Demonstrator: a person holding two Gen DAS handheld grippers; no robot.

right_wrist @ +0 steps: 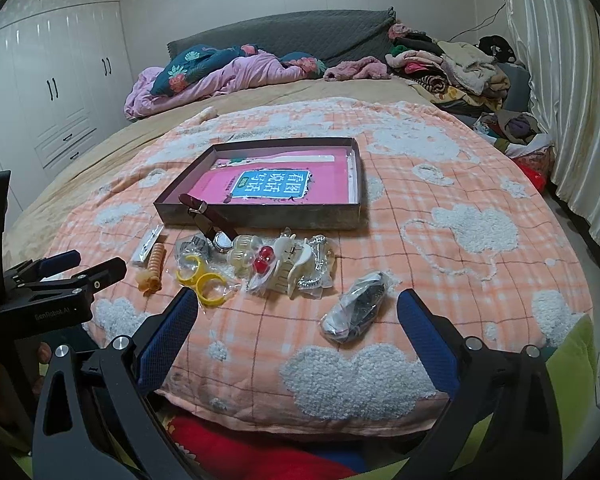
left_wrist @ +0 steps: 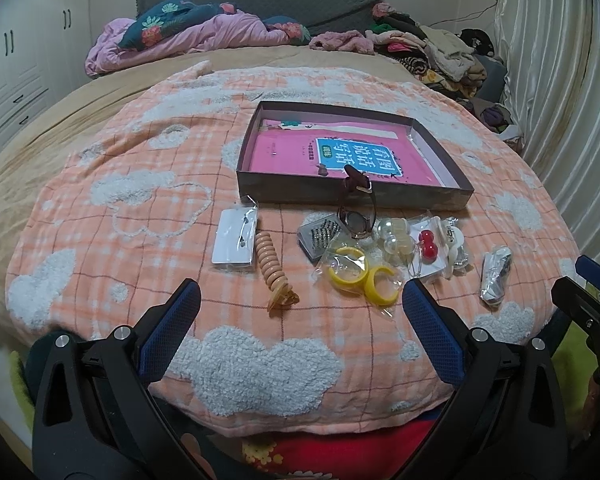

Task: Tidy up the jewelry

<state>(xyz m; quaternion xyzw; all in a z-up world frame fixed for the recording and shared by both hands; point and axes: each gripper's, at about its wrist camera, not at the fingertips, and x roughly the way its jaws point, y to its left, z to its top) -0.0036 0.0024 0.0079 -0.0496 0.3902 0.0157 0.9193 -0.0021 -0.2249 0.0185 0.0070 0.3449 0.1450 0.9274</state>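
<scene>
A shallow dark box (left_wrist: 352,196) (right_wrist: 260,218) with a pink book inside lies on the orange blanket. In front of it lies a row of jewelry: a white card packet (left_wrist: 234,242), a tan spiral hair clip (left_wrist: 274,270) (right_wrist: 153,266), yellow hoop earrings in a bag (left_wrist: 358,276) (right_wrist: 202,280), a brown-strap watch (left_wrist: 356,216) (right_wrist: 210,226) leaning on the box, red bead earrings (left_wrist: 428,242) (right_wrist: 263,260), and a silvery bag (left_wrist: 496,276) (right_wrist: 358,308). My left gripper (left_wrist: 300,304) is open and empty, near the clip and hoops. My right gripper (right_wrist: 298,312) is open and empty, near the silvery bag.
The orange cloud-pattern blanket (left_wrist: 140,208) covers a bed. Crumpled pink bedding (left_wrist: 188,36) and a heap of clothes (right_wrist: 456,68) lie at the far end. White wardrobes (right_wrist: 52,92) stand left, curtains (right_wrist: 560,100) right. The bed's near edge is just below my grippers.
</scene>
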